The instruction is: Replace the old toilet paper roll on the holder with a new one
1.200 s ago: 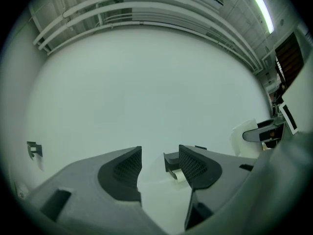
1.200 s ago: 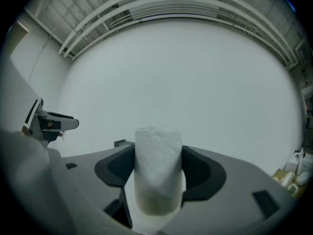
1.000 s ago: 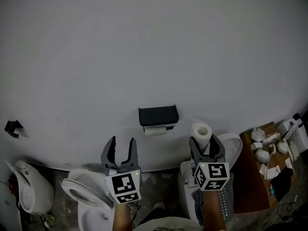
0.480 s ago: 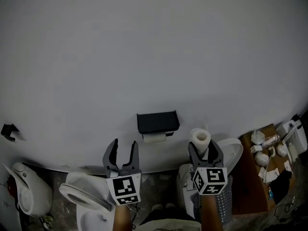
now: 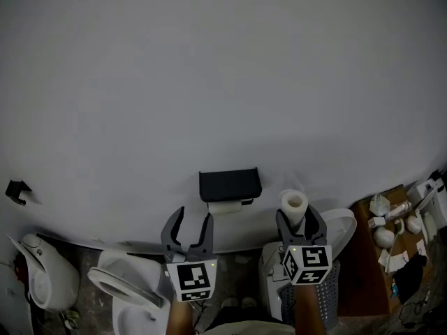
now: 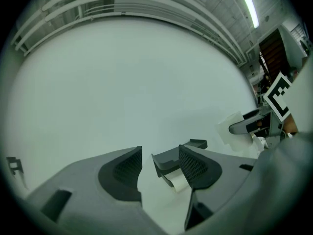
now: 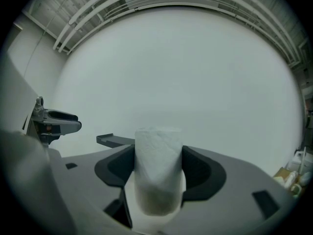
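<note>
Grippers number two, one in each hand. The left gripper has its jaws standing well apart with nothing between the pads. In its own view the gap frames the holder, which sits farther off on the wall. The right gripper is clamped on the new roll, with one pad pressed against each side of it.

Rolls also number two. The new one is full, thick and white, with a soft quilted surface and a hollow core that shows as a round opening at its top end. It stands upright in the jaws, its long axis running up and down across the gripper's line, and it is held out in front of the wall to the right of the holder.

The old roll is much thinner. It hangs just under the holder's cover with its long axis level along the wall.

The one holder is a black box-like fitting fixed to the pale grey wall, above and between the two grippers.

Below, a white toilet stands behind the left gripper. A brown table at the far right holds small white items.
</note>
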Motion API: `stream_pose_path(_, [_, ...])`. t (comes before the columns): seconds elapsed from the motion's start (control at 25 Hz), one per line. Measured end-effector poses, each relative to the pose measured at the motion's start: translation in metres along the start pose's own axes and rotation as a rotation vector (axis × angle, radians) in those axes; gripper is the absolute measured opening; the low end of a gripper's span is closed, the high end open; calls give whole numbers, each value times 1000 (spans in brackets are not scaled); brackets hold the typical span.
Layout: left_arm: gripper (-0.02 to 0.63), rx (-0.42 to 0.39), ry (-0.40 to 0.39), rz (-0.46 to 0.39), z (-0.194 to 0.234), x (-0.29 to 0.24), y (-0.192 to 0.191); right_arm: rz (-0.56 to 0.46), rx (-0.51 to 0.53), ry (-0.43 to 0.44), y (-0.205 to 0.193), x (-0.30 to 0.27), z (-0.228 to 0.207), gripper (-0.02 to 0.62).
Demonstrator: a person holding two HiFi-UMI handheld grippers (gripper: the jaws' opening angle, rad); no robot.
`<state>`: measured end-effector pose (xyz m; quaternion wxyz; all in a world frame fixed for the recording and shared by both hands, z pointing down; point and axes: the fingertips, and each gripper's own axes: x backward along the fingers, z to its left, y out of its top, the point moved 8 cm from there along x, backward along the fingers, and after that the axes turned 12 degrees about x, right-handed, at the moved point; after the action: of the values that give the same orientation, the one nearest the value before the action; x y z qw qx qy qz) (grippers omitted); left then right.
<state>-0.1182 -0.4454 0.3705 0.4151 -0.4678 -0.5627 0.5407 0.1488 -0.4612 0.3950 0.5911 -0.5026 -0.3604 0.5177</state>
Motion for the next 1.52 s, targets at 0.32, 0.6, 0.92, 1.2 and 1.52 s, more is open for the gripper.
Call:
stream_pose_path(0.32, [221, -385, -40, 74, -19, -18, -16, 22, 12, -1, -8, -5, -8, 282])
stream_pose_path(0.6, [226, -1078, 49, 201, -39, -34, -56, 47, 1, -34, -15, -6, -15, 283])
stream_pose_path(0.92, [263, -1164, 49, 225, -52, -44, -81, 56, -1, -52, -18, -7, -22, 282])
stream_pose_path(1.2, [276, -1191, 26, 233, -58, -56, -89, 62, -8, -61, -21, -7, -26, 282])
stream_pose_path(1.52, [276, -1345, 12, 254, -64, -79, -117, 65, -4, -80, -20, -9, -32, 283])
